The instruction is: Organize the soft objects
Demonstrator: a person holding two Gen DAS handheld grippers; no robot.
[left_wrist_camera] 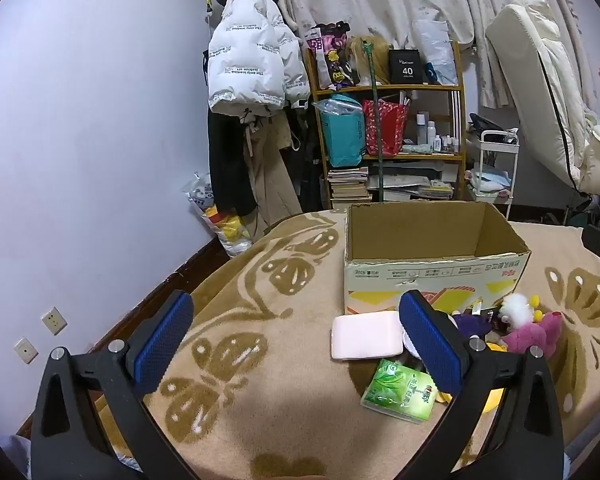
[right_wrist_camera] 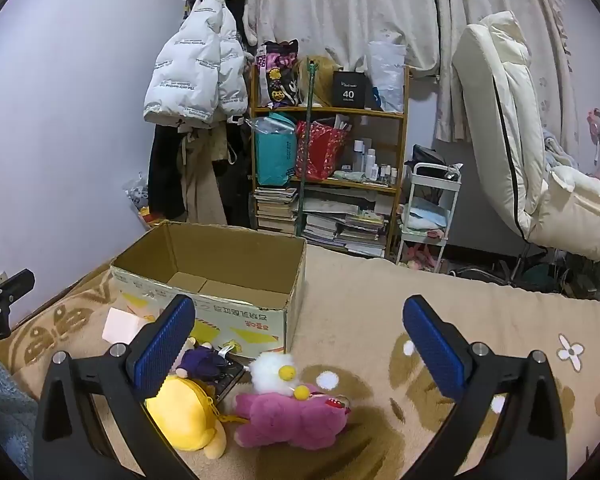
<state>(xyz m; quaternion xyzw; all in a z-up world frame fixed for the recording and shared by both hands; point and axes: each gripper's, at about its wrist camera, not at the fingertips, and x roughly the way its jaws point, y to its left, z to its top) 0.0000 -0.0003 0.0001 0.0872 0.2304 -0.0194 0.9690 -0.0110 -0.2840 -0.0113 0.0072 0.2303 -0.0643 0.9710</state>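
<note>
An open cardboard box [left_wrist_camera: 432,276] [right_wrist_camera: 204,276] stands on the patterned blanket, nothing visible inside. In front of it lie soft things: a pink pad [left_wrist_camera: 366,336] [right_wrist_camera: 118,326], a green tissue pack [left_wrist_camera: 400,396], a purple doll [left_wrist_camera: 472,322] [right_wrist_camera: 202,362], a white fluffy toy [left_wrist_camera: 514,308] [right_wrist_camera: 270,370], a pink plush [left_wrist_camera: 534,334] [right_wrist_camera: 290,420] and a yellow plush [right_wrist_camera: 186,412]. My left gripper [left_wrist_camera: 296,344] is open above bare blanket, left of the pile. My right gripper [right_wrist_camera: 298,350] is open just above the white and pink toys, holding nothing.
The blanket [right_wrist_camera: 380,320] covers a bed whose left edge [left_wrist_camera: 140,304] drops toward a white wall. Behind stand a loaded wooden shelf [left_wrist_camera: 388,132], hanging coats [left_wrist_camera: 252,64], a small white cart [right_wrist_camera: 428,212] and a cream recliner [right_wrist_camera: 512,136]. The other gripper's black body [right_wrist_camera: 0,300] shows at far left.
</note>
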